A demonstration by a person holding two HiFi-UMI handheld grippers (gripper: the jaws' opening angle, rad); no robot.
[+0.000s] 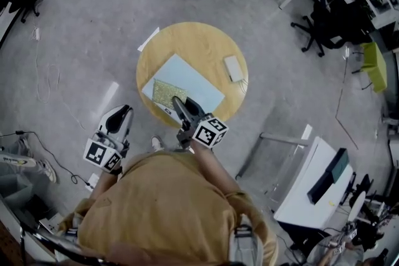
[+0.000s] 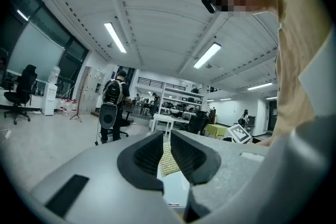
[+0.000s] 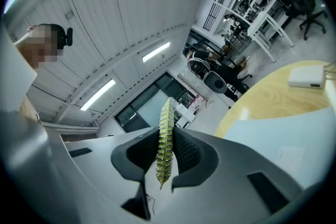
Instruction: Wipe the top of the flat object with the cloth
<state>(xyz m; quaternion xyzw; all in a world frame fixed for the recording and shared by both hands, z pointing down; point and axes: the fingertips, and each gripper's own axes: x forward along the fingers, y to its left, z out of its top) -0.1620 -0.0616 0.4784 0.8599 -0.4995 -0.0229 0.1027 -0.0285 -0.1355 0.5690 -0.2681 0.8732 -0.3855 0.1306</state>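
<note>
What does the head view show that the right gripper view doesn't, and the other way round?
Head view only: the left gripper held beside the table, and the cloth lying spread on the board. Right gripper view only: the right gripper with jaws shut on the cloth's edge, and ceiling lights. Both: table, board, cloth and the white box.
</note>
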